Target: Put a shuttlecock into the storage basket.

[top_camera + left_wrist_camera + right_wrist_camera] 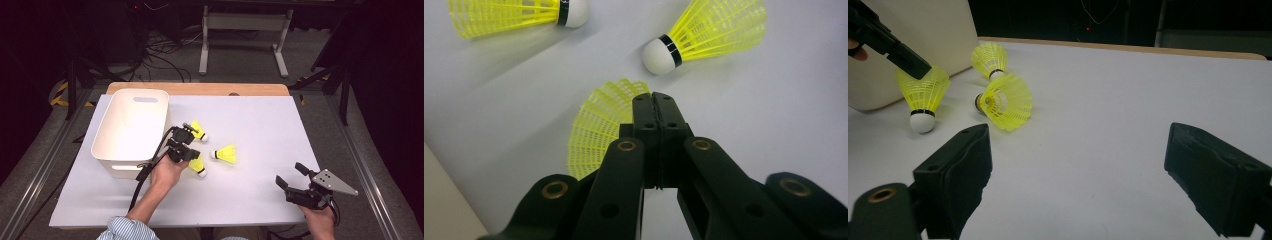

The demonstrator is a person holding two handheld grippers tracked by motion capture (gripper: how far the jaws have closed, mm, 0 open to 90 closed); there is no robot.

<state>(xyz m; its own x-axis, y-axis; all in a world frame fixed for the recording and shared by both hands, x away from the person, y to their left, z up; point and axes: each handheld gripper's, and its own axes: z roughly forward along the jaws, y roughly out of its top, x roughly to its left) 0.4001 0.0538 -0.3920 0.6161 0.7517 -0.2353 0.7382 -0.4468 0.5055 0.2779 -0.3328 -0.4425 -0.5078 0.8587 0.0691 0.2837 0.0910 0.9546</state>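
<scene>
Three yellow shuttlecocks with white corks lie mid-table. My left gripper [191,156] is shut on the skirt rim of the nearest shuttlecock [197,165], which hangs cork down with the cork at or just above the table. In the left gripper view the jaws [654,100] meet on that skirt [594,125]; the right gripper view shows the pinch [918,67] on the same shuttlecock [923,92]. A second shuttlecock [226,154] lies on its side to the right, a third [197,131] behind. My right gripper [290,175] rests open near the front right, with nothing between its fingers.
A white plastic bin [127,167] stands at the left of the white table mat [260,125], close beside my left hand. A wooden table edge [200,88] runs along the back. Beyond it are cables and a metal stand on the floor.
</scene>
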